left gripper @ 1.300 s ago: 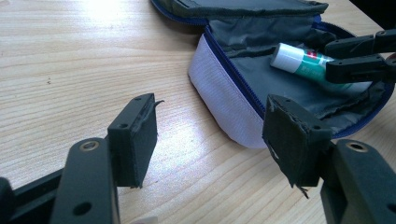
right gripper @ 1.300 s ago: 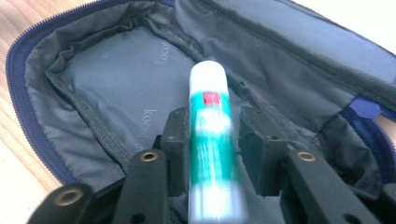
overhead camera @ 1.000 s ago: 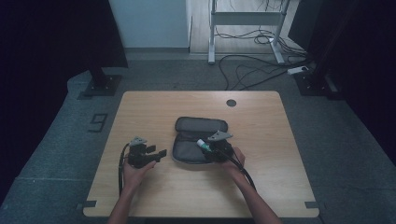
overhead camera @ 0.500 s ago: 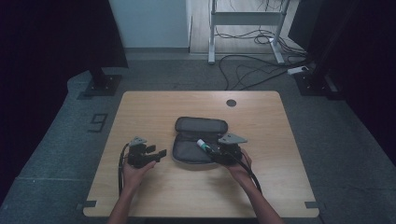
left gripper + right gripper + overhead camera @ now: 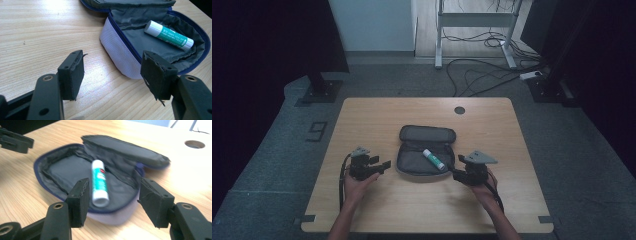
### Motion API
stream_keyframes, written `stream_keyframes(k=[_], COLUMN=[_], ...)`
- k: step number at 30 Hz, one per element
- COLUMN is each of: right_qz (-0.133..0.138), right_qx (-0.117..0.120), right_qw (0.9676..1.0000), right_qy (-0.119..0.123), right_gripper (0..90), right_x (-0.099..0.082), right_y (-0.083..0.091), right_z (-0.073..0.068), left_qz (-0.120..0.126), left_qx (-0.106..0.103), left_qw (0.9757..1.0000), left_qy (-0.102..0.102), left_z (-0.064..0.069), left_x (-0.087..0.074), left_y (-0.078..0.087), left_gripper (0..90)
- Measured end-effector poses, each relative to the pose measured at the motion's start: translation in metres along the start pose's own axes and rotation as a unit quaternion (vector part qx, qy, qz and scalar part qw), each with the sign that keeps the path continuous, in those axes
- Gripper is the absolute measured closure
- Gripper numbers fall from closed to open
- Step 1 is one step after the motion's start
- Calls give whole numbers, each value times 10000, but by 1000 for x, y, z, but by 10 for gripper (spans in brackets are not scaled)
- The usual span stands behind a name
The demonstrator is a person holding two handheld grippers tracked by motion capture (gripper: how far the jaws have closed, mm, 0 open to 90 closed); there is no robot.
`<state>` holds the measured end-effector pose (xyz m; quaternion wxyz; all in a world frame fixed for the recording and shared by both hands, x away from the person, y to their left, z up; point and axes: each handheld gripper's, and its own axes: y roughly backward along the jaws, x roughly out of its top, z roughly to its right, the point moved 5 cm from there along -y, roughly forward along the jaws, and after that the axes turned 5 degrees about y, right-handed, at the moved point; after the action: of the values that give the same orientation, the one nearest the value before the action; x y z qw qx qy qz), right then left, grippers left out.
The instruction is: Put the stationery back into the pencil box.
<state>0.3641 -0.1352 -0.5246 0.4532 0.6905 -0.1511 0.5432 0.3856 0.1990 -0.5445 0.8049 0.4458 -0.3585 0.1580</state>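
The high view is looking forward and down from above the person's side, taking in the whole table (image 5: 377, 115) from well back. The left gripper view is sitting low and close over the wood, facing toward two o'clock at the open pouch (image 5: 120, 53) and glue stick (image 5: 168, 33). The right gripper view is riding equally low, facing toward eleven o'clock. Both gripper views are sharing the pouch (image 5: 65, 170) and stick (image 5: 99, 182), seen from opposite sides.

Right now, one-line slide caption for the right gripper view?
Open right tool facing an unzipped pouch with a glue stick lying inside.
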Motion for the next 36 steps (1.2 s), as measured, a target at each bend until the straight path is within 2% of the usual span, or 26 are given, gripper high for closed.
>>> stream_keyframes(k=[9,17,20,36], right_qz=[-143,-441,-522,-725], right_qx=[-298,-537,-590,-578], right_qw=[9990,9967,9959,9950], right_qy=[-311,-412,-434,-362], right_gripper=[404,397,397,380], right_x=[-28,-58,-65,-73], right_y=[20,28,29,22], right_z=[30,49,52,51], left_qz=[-6,3,16,30], left_qx=[2,6,1,-2], left_qw=[10000,10000,10000,10000], left_qy=[6,3,-2,-7], left_z=[-1,-1,0,-1], left_x=[0,0,0,1], left_y=[0,0,1,2], left_gripper=[358,358,358,358])
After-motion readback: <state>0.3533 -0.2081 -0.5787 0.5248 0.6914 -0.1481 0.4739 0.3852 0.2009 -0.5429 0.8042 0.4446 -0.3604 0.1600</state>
